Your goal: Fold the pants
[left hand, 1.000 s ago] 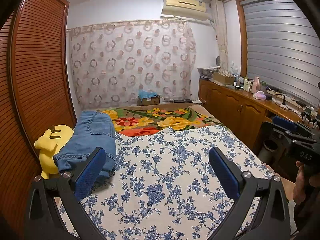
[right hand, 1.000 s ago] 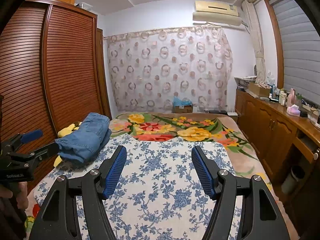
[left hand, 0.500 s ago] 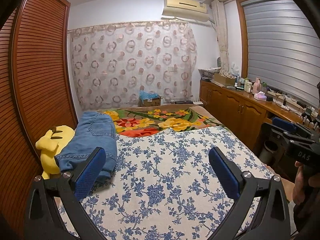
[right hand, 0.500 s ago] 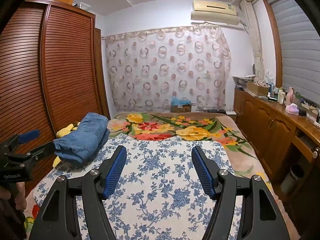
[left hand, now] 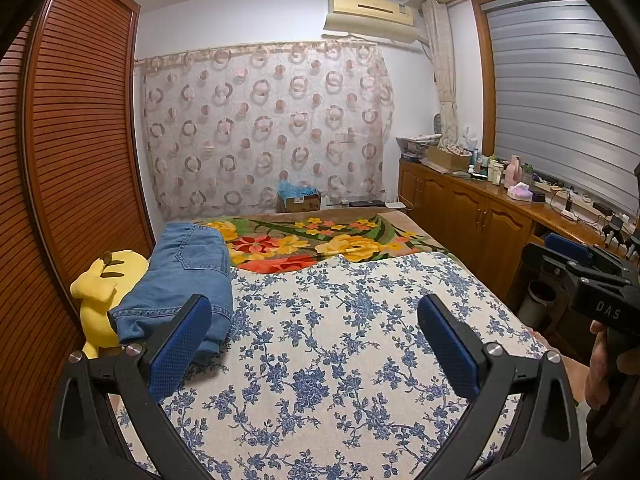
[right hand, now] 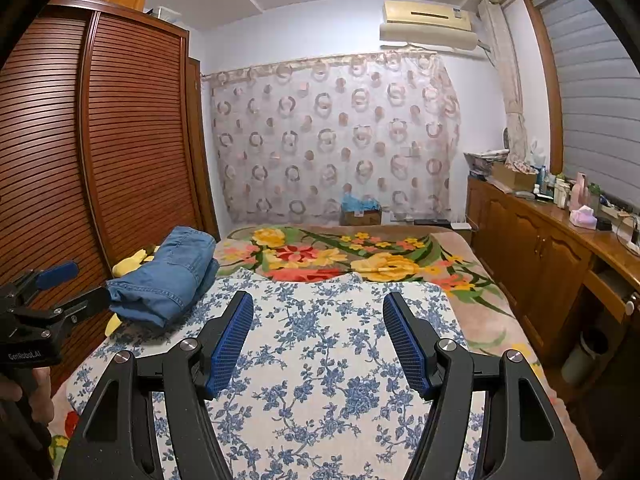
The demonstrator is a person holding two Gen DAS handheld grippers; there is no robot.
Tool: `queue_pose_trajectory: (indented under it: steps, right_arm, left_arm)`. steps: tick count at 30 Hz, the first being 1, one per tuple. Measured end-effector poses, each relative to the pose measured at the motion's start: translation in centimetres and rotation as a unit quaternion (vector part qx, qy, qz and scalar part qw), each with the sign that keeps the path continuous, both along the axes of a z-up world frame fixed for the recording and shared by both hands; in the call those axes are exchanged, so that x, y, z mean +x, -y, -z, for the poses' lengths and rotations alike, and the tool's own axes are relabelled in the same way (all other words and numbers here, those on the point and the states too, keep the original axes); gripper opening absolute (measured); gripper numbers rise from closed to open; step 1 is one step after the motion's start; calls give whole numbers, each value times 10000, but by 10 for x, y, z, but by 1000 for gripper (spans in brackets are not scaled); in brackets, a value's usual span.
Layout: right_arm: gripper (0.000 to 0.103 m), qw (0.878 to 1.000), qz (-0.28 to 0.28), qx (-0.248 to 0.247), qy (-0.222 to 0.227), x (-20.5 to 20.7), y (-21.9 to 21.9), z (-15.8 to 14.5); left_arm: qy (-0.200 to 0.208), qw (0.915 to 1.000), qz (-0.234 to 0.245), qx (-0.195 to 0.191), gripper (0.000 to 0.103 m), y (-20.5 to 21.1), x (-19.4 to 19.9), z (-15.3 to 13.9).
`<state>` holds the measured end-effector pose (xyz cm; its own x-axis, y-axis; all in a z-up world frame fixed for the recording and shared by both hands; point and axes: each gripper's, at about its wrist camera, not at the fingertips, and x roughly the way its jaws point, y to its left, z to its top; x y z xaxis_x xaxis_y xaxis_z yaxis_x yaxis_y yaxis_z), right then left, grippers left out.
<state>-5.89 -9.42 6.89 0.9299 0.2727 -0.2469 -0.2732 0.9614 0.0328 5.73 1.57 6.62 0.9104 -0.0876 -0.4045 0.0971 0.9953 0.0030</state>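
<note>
Folded blue jeans (left hand: 182, 280) lie at the left side of the bed, partly resting on a yellow plush toy (left hand: 102, 280); they also show in the right wrist view (right hand: 168, 276). My left gripper (left hand: 314, 336) is open and empty above the blue-flowered sheet (left hand: 340, 340), to the right of the jeans. My right gripper (right hand: 318, 338) is open and empty over the same sheet (right hand: 320, 360). Each gripper appears at the edge of the other's view, the right (left hand: 580, 272) and the left (right hand: 52, 296), both apart from the jeans.
A slatted wooden wardrobe (left hand: 72, 160) runs along the left. A wooden cabinet (left hand: 472, 208) with bottles and clutter stands on the right, a bin (left hand: 540, 300) by it. A flowered blanket (left hand: 320, 240) covers the far bed; a cardboard box (left hand: 300, 200) sits by the curtain.
Both views have shifted only slightly. The jeans lie where they were, and both grippers stay open.
</note>
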Motion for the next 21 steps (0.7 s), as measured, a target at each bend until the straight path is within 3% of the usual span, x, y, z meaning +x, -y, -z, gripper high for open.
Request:
queue_pose_trajectory:
  steps: [21]
  right_arm:
    - [69,10000,34,27,72,-3,-5,5]
  left_arm:
    - [8,10000,-8,11,103,0,-1,0]
